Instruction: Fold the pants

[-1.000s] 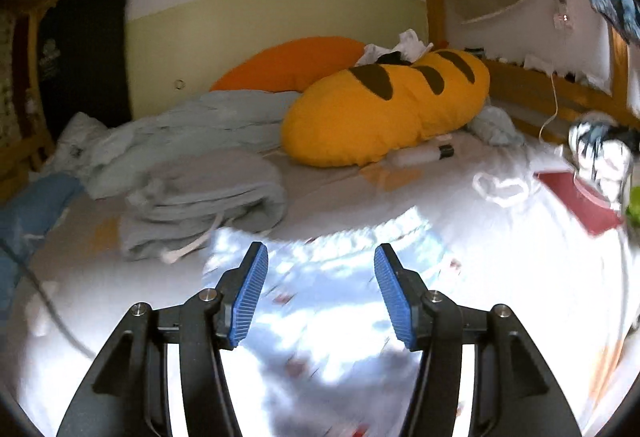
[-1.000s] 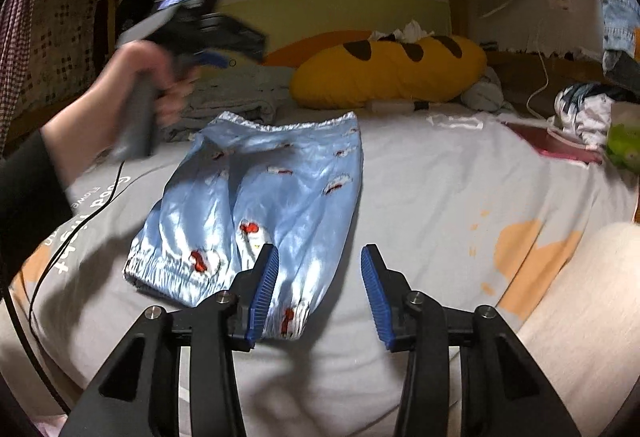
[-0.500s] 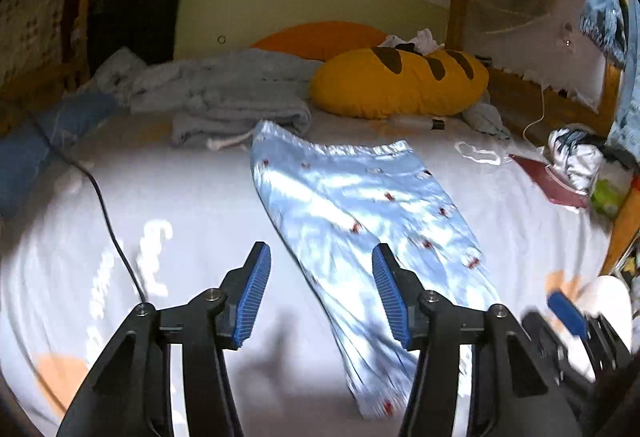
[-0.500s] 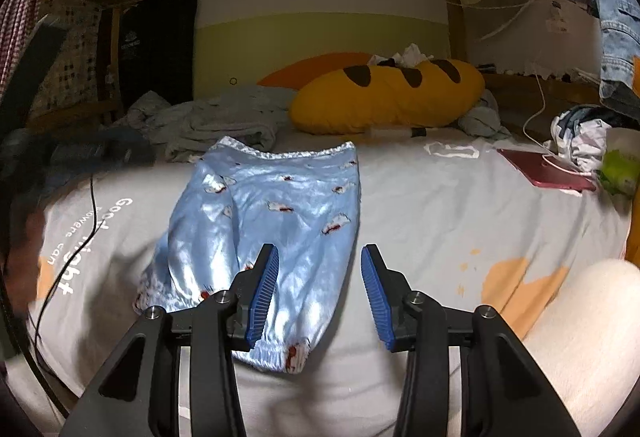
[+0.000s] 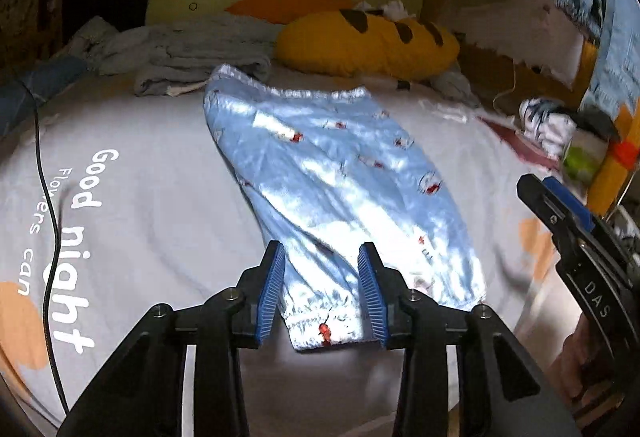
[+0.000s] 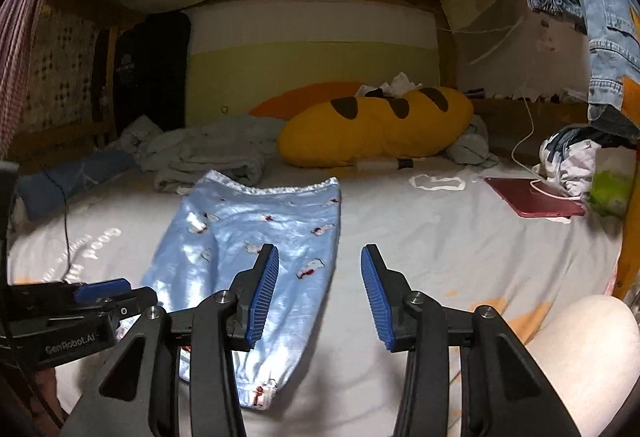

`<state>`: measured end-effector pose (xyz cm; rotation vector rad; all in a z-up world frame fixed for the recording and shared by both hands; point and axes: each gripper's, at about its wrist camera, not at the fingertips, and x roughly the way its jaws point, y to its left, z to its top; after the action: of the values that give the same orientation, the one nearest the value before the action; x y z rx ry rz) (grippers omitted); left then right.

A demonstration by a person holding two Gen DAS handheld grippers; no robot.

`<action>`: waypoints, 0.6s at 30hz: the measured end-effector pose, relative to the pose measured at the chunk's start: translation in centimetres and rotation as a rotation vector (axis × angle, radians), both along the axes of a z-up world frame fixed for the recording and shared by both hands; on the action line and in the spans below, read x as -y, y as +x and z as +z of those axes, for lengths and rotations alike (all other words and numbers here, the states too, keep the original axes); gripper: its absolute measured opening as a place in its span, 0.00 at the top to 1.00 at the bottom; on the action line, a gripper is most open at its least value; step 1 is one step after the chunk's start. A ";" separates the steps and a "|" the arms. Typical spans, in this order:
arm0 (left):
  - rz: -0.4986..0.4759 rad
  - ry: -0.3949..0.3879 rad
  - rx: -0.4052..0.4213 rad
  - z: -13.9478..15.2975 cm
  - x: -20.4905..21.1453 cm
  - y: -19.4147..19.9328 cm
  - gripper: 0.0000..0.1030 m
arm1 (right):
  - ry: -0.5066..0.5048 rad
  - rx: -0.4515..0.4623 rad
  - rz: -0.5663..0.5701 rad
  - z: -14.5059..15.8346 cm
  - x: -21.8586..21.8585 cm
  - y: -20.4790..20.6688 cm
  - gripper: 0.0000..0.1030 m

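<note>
On the grey "Good night" bedsheet, the light-blue satin pants lie already doubled leg-over-leg, waistband up near the yellow loaf-shaped pillow and cuffs at the end farthest from it. Biggest risk imo: that fabric looks slippery and the two legs are stacked, so a pinch at the cuff could easily catch only the top layer, and then the bottom leg would stay behind and the fold would come out skewed. The cuffs also don't line up perfectly, which makes that more likely. Also the black cable trails on the sheet left of the pants, could snag if dragged over. Left gripper is wide open, holding nothing, hovering with the cuff end sitting right in the gap between its jaws, though I can't tell if it's touching cloth. Right gripper is also spread wide and empty; its left jaw overlaps the pants' right edge partway between cuff and pillow, the right jaw over bare sheet.
</note>
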<state>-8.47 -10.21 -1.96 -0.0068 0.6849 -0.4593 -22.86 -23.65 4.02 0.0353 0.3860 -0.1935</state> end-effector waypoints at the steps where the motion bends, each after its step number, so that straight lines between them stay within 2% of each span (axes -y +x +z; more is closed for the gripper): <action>1: 0.008 0.014 -0.016 -0.5 -0.1 0.1 0.71 | 0.011 -0.015 0.002 -0.5 0.0 0.2 0.57; 4: 0.029 0.009 -0.055 -1.6 -0.9 0.3 0.75 | 0.025 -0.047 0.000 -1.7 0.0 0.4 0.57; 6: 0.041 0.005 -0.057 -1.8 -1.4 0.2 0.88 | 0.041 -0.073 0.004 -2.4 0.1 0.8 0.57; 8: 0.054 -0.002 -0.047 -1.6 -1.9 0.0 0.91 | 0.076 -0.088 0.016 -2.8 0.4 1.1 0.57; 13: 0.073 -0.018 -0.036 -1.3 -3.0 -0.9 0.93 | 0.179 -0.139 0.062 -3.7 1.3 2.1 0.57; 18: 0.094 0.012 -0.030 -1.7 -3.8 -1.4 0.94 | 0.277 -0.198 0.140 -4.7 1.3 3.0 0.57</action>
<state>-9.87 -6.43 -3.68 -0.0346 0.7132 -0.3649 -19.85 -24.96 -0.72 0.2622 0.6084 -0.0033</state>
